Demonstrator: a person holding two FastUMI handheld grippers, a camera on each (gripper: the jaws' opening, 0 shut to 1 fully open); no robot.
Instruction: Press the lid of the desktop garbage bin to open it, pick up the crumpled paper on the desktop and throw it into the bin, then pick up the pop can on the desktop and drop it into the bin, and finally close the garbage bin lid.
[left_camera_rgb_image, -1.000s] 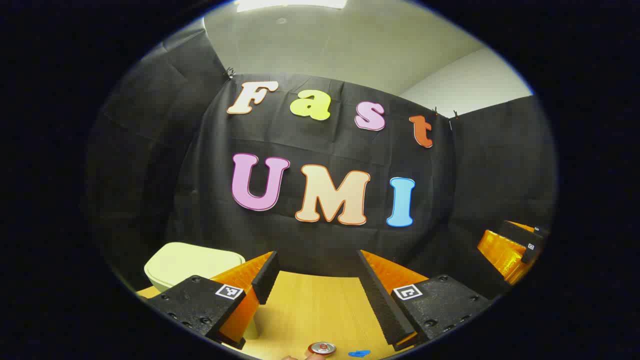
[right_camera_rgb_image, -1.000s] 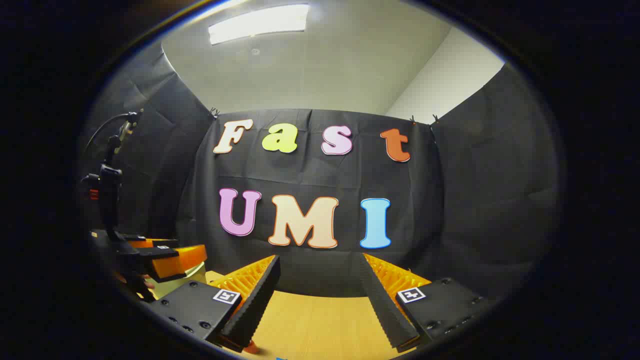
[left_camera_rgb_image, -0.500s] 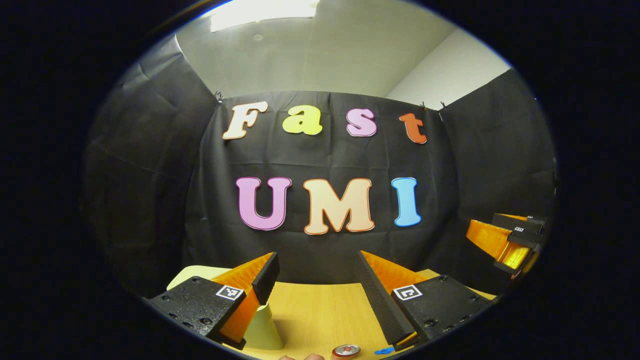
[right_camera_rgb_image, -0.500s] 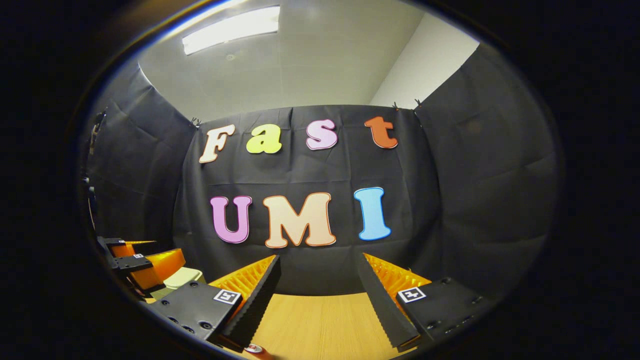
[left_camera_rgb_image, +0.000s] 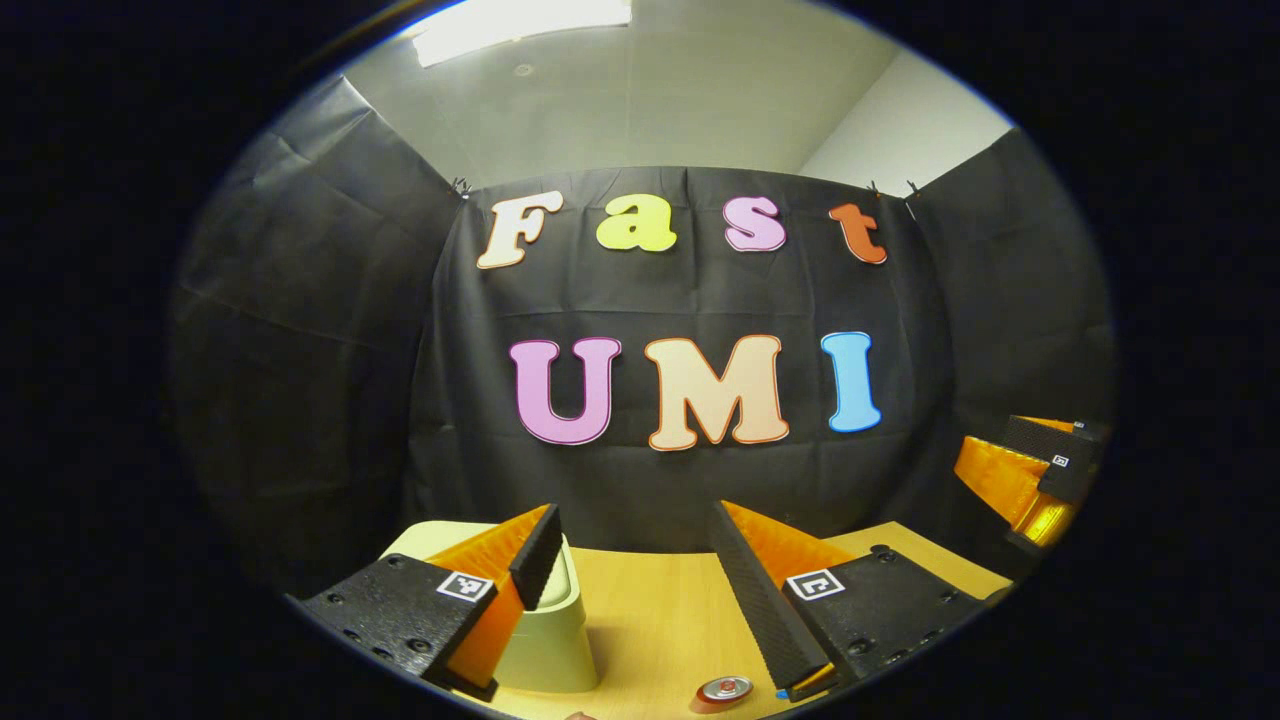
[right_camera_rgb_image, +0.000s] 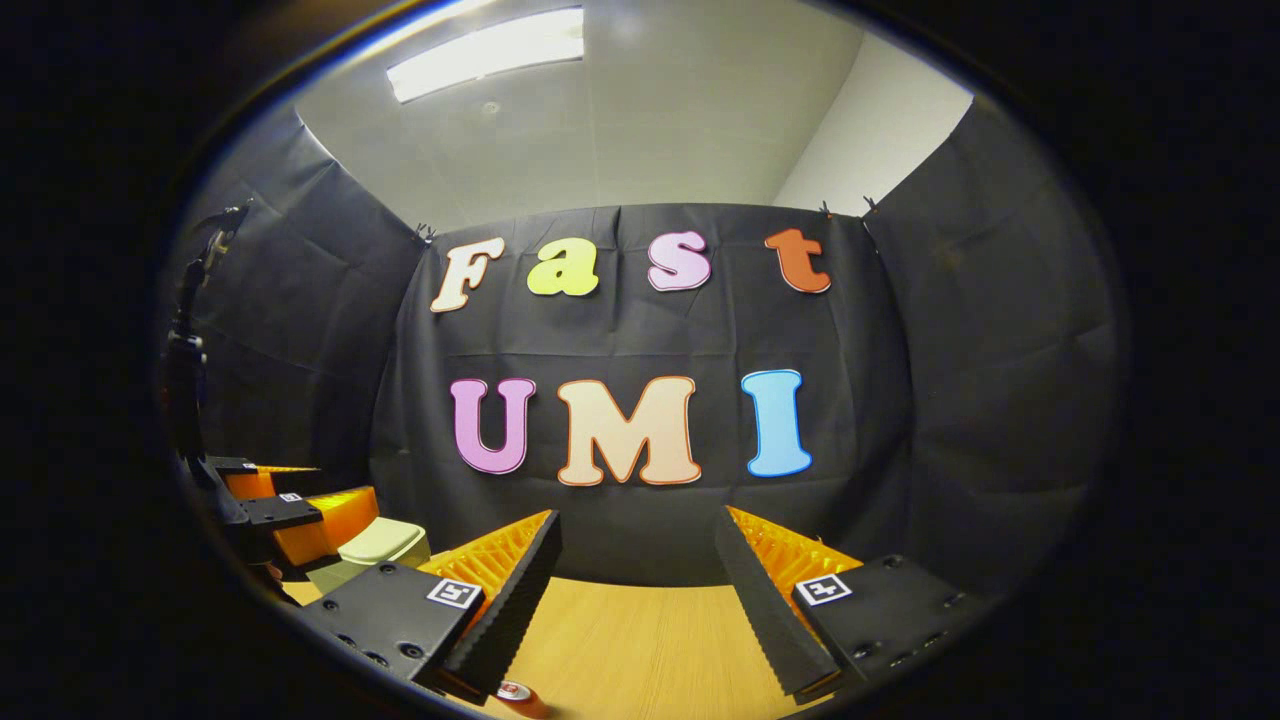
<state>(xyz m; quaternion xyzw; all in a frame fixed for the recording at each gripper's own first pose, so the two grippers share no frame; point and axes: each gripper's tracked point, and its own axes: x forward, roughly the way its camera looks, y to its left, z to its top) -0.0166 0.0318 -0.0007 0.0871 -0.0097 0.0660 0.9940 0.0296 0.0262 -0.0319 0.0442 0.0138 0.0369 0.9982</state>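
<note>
Since half a second ago your left tongs (left_camera_rgb_image: 632, 560) have swung leftward: in the left gripper view the garbage bin (left_camera_rgb_image: 545, 640) now sits further into the frame at lower left, and the pop can (left_camera_rgb_image: 726, 689) has slid toward the bottom right of centre. Your left tongs hang wide open over the wooden surface (left_camera_rgb_image: 650, 620), holding nothing. The bin stands upright just behind the left finger, which hides part of it; its pale lid looks down. Only the can's top shows, at the bottom edge of the frame near the right finger, facing upward, so the can appears to stand on end. Your right tongs (left_camera_rgb_image: 1040, 470) show at the right edge of that view, well apart from the bin.

In the right gripper view your right tongs (right_camera_rgb_image: 637, 560) are likewise spread wide and empty above the bare surface (right_camera_rgb_image: 650, 650). The can (right_camera_rgb_image: 520, 697) peeks out at the bottom edge, just beside the left finger. At lower left the left tongs (right_camera_rgb_image: 285, 505) hover close over the bin (right_camera_rgb_image: 375, 550), partly covering it. Whether they touch the lid cannot be told.
</note>
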